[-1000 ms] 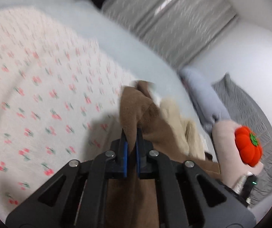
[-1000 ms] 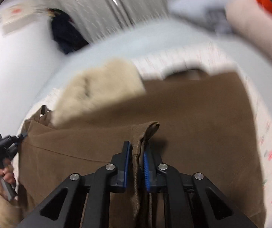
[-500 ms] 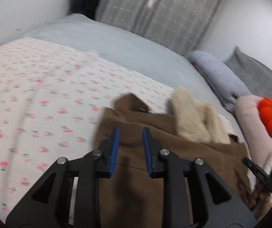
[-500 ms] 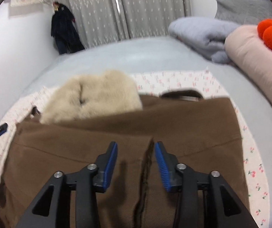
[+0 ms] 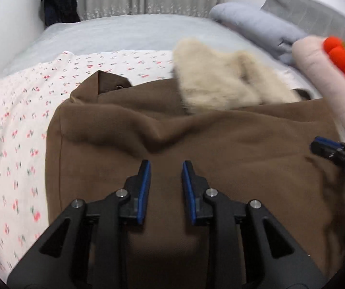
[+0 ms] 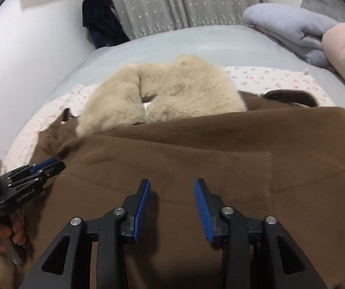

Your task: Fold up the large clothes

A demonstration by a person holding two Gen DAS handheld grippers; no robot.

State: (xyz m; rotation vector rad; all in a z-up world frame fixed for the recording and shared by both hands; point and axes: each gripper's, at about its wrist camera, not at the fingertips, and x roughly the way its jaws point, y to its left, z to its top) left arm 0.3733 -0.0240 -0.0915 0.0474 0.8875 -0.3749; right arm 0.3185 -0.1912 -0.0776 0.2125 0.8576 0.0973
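A large brown coat (image 5: 220,149) (image 6: 196,149) with a cream fur collar (image 5: 220,79) (image 6: 162,94) lies folded on a cherry-print sheet (image 5: 16,125) (image 6: 268,79) over the bed. My left gripper (image 5: 165,168) hovers above the coat's near part. Its jaws are opening, with nothing between them. It also shows at the left edge of the right wrist view (image 6: 52,165), held by a hand. My right gripper (image 6: 172,185) stands open over the folded brown cloth, gripping nothing. One of its fingers (image 5: 326,144) enters the left wrist view from the right.
A folded grey blanket (image 5: 256,24) (image 6: 290,26), a pink pillow (image 5: 321,72) (image 6: 343,48) and an orange pumpkin plush (image 5: 343,60) lie at the bed's head on the right. Grey curtains (image 6: 172,2) and dark hanging clothes (image 6: 100,19) stand against the far wall. Light grey bedding (image 5: 124,33) stretches beyond the coat.
Both grippers were shut on brown cloth a second ago and have let it go. Their jaws now stand apart, and the coat lies flat. The left view has rolled level.
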